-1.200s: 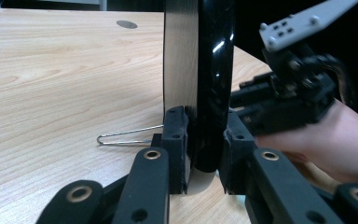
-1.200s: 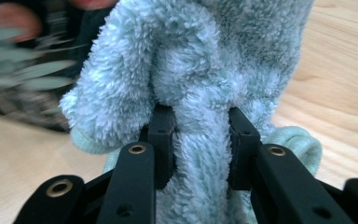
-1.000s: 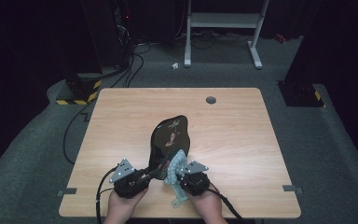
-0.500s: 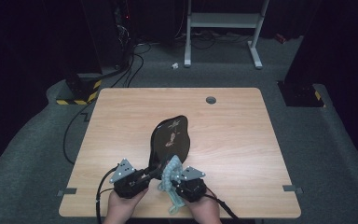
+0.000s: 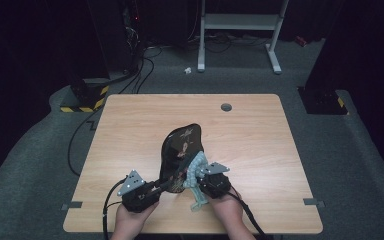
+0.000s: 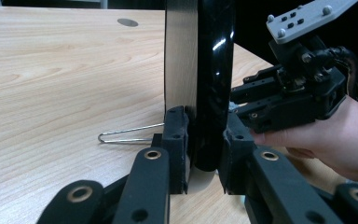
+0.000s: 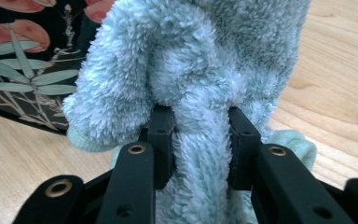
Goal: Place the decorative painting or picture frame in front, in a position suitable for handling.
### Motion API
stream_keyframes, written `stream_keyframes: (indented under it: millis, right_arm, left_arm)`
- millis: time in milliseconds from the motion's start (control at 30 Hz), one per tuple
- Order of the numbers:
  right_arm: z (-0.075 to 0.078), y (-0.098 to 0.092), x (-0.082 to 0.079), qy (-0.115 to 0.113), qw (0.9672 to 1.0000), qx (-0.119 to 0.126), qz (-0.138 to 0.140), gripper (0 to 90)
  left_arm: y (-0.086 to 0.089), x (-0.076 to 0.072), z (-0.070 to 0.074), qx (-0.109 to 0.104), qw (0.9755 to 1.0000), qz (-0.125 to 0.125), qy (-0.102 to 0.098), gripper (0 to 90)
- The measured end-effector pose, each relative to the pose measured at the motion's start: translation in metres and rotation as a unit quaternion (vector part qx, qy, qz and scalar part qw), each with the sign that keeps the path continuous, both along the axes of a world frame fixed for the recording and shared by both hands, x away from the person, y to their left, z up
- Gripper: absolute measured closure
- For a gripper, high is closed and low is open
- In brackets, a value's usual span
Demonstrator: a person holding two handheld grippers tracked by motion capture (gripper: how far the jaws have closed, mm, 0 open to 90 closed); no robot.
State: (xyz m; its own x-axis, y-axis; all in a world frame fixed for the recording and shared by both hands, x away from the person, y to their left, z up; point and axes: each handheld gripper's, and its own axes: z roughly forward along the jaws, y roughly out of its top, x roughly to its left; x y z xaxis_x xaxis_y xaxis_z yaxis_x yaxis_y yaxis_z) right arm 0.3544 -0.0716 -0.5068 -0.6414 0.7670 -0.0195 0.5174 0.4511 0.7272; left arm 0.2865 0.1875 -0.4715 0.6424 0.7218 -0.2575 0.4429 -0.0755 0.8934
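Left hand-held gripper [image 5: 166, 184] is clamped on the near bottom edge of the tray [image 5: 181, 150], holding it on edge, tilted up off the worktop [image 5: 130, 130]. The tray's long axis runs away from the person toward the far side. Right hand-held gripper [image 5: 196, 174] is clamped on a bunched cloth [image 5: 194, 172], just right of the tray and touching or nearly touching its patterned face. The wipe should therefore go leftward and along that long axis. The right hand is nearer the face; the left hand only steadies.

Tray: hard, glossy black rim, thin flat oblong with rounded corners, leaf-and-flower print [image 7: 23, 60] on the face, plain pale back [image 6: 181, 51]. A thin wire stand [image 6: 126, 134] sticks out behind it. Cloth: pale blue-green, fluffy fleece, soft, folded in thick rolls [image 7: 191, 70]. Worktop is light wood grain, smooth.
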Motion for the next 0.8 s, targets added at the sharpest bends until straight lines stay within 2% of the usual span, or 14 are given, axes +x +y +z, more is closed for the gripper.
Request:
stream_keyframes:
  millis: [167,333,400,600,800]
  right_arm:
    - [0.001,-0.001,-0.002,-0.003,1.0,-0.002,-0.001,68.0]
    - [0.002,-0.003,-0.003,-0.006,1.0,-0.004,0.003,68.1]
    - [0.002,-0.003,-0.003,-0.005,1.0,-0.002,0.003,68.1]
    - [0.003,-0.003,-0.005,-0.002,1.0,0.003,-0.002,68.0]
    - [0.003,-0.003,-0.004,-0.007,1.0,0.0,0.004,68.1]
  left_arm:
    - [-0.002,0.0,0.002,0.017,0.9998,-0.007,-0.002,69.2]
    - [-0.002,0.001,0.012,0.017,0.9997,-0.006,-0.014,62.6]
    - [-0.002,0.002,0.016,0.009,0.9998,-0.011,-0.013,60.8]
    - [-0.003,0.009,0.034,0.009,0.9995,-0.006,-0.029,59.0]
    - [-0.004,0.019,0.045,-0.004,0.9995,0.005,-0.032,62.4]
